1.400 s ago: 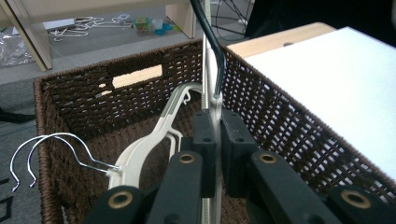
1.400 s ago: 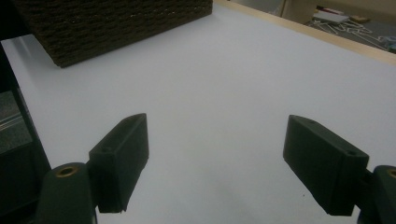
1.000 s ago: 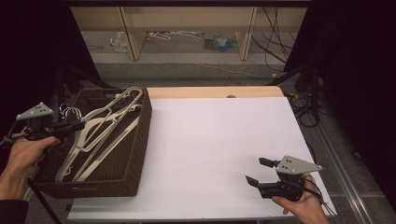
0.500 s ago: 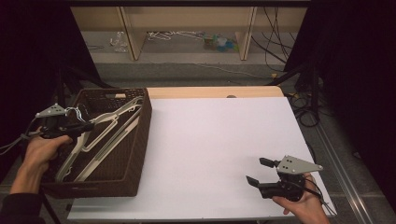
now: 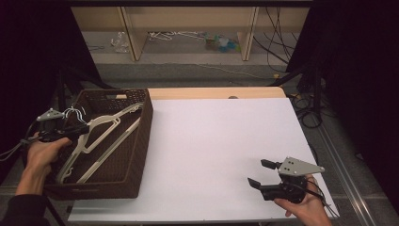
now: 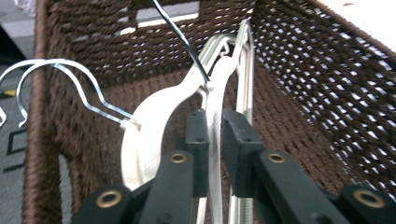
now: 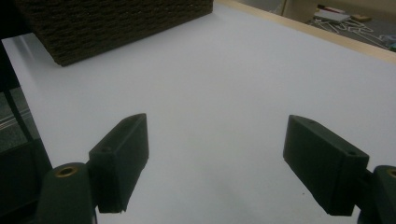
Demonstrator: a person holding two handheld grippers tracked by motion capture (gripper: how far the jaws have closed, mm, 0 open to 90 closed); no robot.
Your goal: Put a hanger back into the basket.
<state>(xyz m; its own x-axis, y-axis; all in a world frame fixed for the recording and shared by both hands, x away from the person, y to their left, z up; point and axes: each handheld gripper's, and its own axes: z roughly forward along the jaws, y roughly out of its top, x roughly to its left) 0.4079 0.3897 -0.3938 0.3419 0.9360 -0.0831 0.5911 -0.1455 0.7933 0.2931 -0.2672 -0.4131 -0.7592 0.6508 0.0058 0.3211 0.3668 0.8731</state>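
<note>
The white hanger [image 6: 212,116] lay in the brown basket [image 5: 141,141], pinched at its shoulder by the left tongs [image 6: 214,130] reaching over the basket's left rim. The right tongs [image 7: 217,154] hovered spread above the desk [image 5: 221,141], well apart.

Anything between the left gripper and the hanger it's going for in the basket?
Nothing. The left gripper has its jaws closed on the white hanger's arm, inside the brown wicker basket. More hangers lie right beside it, so they may drag along when it's lifted.
</note>
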